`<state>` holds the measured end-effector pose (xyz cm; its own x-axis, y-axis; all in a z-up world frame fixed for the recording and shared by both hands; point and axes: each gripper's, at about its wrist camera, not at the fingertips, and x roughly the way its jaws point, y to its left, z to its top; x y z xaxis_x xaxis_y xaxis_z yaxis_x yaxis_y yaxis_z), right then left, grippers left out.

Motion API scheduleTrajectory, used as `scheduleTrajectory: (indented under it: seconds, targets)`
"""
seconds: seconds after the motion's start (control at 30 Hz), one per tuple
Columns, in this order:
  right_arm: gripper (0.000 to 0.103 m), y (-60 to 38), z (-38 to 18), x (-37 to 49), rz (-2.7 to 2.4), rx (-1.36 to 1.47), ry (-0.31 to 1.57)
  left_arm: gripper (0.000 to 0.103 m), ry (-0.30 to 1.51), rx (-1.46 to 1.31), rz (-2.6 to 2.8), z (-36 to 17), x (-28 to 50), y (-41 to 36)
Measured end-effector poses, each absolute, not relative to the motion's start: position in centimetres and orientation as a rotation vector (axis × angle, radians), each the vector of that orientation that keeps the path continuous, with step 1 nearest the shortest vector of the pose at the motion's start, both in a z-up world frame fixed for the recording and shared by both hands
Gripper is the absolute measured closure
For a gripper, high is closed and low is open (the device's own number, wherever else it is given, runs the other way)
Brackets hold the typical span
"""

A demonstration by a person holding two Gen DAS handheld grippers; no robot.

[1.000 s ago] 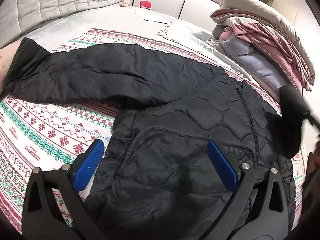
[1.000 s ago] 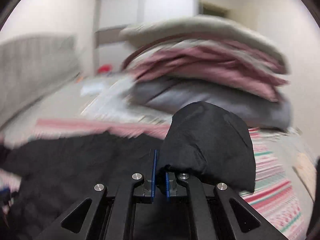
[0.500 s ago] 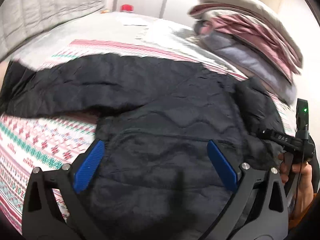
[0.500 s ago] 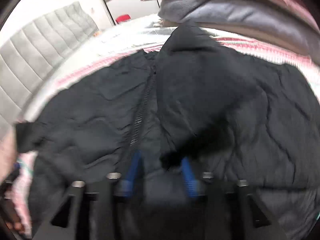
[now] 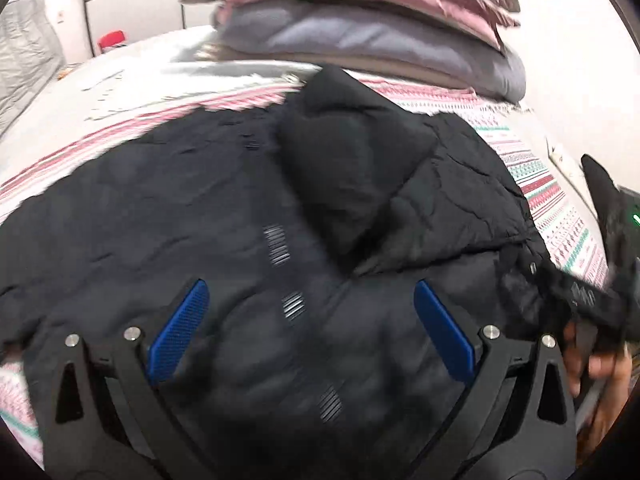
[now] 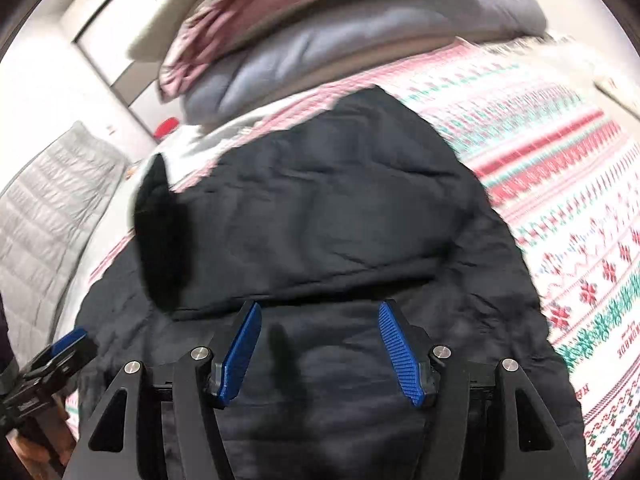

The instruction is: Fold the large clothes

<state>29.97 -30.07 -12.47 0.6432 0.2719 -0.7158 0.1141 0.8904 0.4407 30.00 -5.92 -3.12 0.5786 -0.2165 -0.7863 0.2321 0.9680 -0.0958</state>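
A black quilted jacket (image 5: 224, 216) lies spread on a patterned red, green and white bedspread (image 5: 536, 184). One sleeve (image 5: 352, 168) is folded in over the jacket's body; the same fold shows in the right wrist view (image 6: 320, 216). My left gripper (image 5: 312, 328) is open and empty just above the jacket's lower front, near the zipper. My right gripper (image 6: 320, 352) is open and empty over the jacket, below the folded sleeve. The right gripper's body shows at the right edge of the left wrist view (image 5: 600, 296). The left gripper shows at the lower left of the right wrist view (image 6: 60, 352).
A stack of folded pink, grey and beige bedding (image 5: 372, 20) lies on the bed beyond the jacket, also seen in the right wrist view (image 6: 340, 32). A grey quilted headboard (image 6: 52, 216) is at the left. A red item (image 5: 111, 40) sits far back by white cupboards.
The right gripper carried the sleeve over the jacket's body, opened and let it go. The left gripper swung to the right over the jacket, staying open.
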Motion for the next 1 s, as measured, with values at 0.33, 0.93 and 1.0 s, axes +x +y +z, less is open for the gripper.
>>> scheduleTrajectory:
  seconds: [0.33,0.93,1.0]
  targets:
    - [0.040,-32.1,-13.4,29.8,0.104,0.463,0.885,0.007,0.855,-0.156,-0.028,-2.7,34.5,-3.9]
    - [0.040,-32.5,-12.4,29.4,0.080,0.513,0.886,0.008,0.918,0.001,-0.129,-5.7,38.0,-1.7]
    - [0.040,-32.8,-12.2,29.3,0.075,0.520,0.879,0.008,1.010,-0.038,-0.112,-7.5,38.8,-1.1]
